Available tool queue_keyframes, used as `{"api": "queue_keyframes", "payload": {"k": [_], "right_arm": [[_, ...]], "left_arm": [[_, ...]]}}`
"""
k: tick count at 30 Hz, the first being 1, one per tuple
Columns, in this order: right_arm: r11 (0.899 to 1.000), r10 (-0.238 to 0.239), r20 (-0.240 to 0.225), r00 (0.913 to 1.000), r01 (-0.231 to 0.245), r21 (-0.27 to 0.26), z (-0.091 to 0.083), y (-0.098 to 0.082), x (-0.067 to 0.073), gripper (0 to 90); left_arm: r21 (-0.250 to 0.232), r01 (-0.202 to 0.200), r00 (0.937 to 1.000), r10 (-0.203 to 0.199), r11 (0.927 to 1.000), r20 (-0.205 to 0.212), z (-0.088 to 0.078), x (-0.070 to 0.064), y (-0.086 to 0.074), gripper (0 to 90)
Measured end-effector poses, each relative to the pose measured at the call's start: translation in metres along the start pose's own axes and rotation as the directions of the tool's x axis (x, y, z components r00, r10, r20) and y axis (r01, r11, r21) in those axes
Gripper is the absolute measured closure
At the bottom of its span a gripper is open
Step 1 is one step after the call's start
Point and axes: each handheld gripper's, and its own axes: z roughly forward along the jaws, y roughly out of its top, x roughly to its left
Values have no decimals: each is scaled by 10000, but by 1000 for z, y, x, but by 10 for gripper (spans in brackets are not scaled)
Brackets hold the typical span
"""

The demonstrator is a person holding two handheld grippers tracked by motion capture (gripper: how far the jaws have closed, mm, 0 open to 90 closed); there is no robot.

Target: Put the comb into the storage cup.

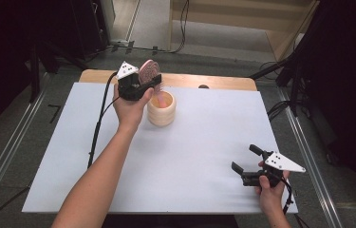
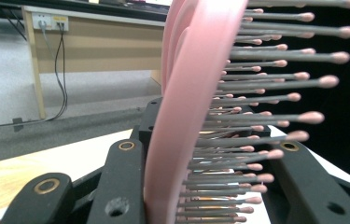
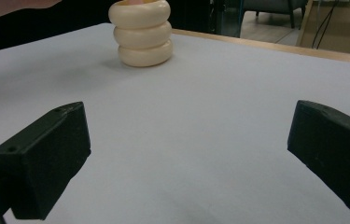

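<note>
Left hand-held gripper point(image 1: 143, 84) is clamped on a pink hairbrush point(image 1: 148, 71), held above the cream ribbed cup point(image 1: 161, 111) on the counter point(image 1: 204, 142); its bristles point(image 2: 266, 98) are seen close from the left gripper view. Right hand-held gripper point(image 1: 247, 159) is held wide, empty.

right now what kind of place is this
Probably a lab or workshop set up for recording, not a home: a table under a white sheet, floor rails on both sides, and loose cables on the grey floor.
</note>
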Motion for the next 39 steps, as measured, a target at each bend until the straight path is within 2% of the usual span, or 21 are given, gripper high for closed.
{"api": "queue_keyframes", "payload": {"k": [19, 30, 39], "right_arm": [[10000, 9, -9, 10000, -9, 9, 0, 0, 0, 0], [10000, 2, -12, 10000, -2, 12, 1, 0, 0, 0], [10000, -3, -13, 10000, 3, 8, 1, 0, 0, 0]], "left_arm": [[366, 233, 9997, -230, 9991, -78, 8, 5, -16, 629], [561, 520, 9986, -514, 9971, -123, 12, 9, -25, 629], [556, 958, 9954, -954, 9938, -100, 13, 14, -28, 629]]}}
